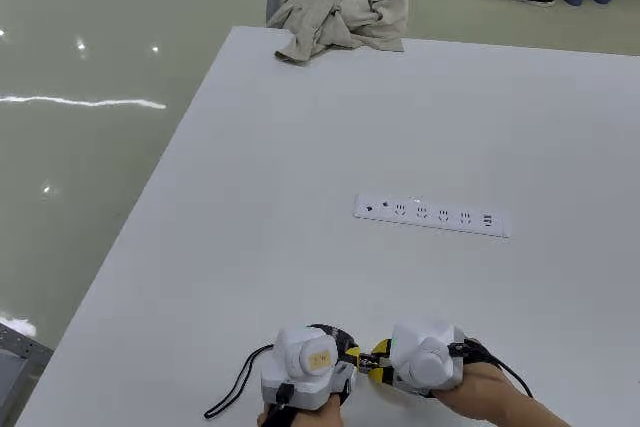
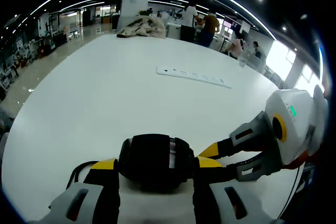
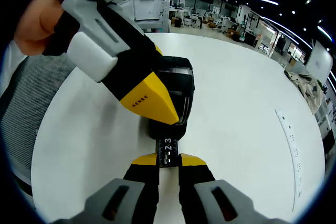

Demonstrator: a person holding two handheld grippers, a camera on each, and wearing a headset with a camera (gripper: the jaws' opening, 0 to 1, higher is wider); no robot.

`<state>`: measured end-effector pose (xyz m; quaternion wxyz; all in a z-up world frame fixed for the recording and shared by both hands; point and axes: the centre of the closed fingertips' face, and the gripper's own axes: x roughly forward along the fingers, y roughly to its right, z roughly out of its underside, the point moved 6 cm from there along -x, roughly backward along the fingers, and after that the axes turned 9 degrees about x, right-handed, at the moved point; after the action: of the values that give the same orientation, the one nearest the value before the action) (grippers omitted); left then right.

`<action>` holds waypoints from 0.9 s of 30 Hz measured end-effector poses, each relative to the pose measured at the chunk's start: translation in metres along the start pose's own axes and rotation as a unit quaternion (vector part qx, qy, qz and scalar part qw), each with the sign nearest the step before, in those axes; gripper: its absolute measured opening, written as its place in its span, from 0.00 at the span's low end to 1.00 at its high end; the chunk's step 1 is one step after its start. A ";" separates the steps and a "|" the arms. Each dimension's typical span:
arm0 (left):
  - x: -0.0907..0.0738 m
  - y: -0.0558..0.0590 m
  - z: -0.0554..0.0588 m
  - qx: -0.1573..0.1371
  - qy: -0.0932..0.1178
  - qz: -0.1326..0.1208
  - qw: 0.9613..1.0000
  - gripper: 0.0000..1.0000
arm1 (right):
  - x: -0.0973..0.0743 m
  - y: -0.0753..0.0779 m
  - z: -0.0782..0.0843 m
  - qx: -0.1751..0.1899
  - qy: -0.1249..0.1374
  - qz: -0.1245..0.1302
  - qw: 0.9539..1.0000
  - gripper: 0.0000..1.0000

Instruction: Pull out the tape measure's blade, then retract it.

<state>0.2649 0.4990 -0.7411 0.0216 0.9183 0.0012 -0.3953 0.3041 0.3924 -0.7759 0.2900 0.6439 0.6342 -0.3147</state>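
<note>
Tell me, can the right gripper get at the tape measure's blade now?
Probably yes: the right gripper seems closed on the blade, beside the case held by the left gripper.

White shells on the left gripper (image 2: pixel 157 163) and right gripper (image 3: pixel 168 159), yellow-tipped black jaws, black cables (image 1: pixel 232 387) looping behind.

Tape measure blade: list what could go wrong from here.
1. The right gripper pinches the blade only between its jaw tips, so the blade could slip free and snap back into the tape measure case.
2. The left gripper clamps the rounded case across its sides, so a hard pull might twist it loose.
</note>
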 end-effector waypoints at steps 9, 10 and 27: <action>-0.001 0.000 -0.001 0.001 -0.002 0.001 1.000 0.53 | 0.003 0.000 -0.002 0.010 0.004 -0.005 1.000 0.13; 0.000 0.000 -0.001 0.002 -0.001 0.001 1.000 0.53 | 0.003 0.000 -0.002 0.009 0.004 -0.005 1.000 0.13; 0.000 0.000 -0.001 0.004 -0.002 0.004 1.000 0.53 | 0.008 0.000 -0.007 0.004 -0.003 -0.008 1.000 0.13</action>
<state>0.2655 0.4993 -0.7406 0.0195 0.9178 -0.0036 -0.3967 0.3040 0.4026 -0.7779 0.2872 0.6388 0.6372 -0.3215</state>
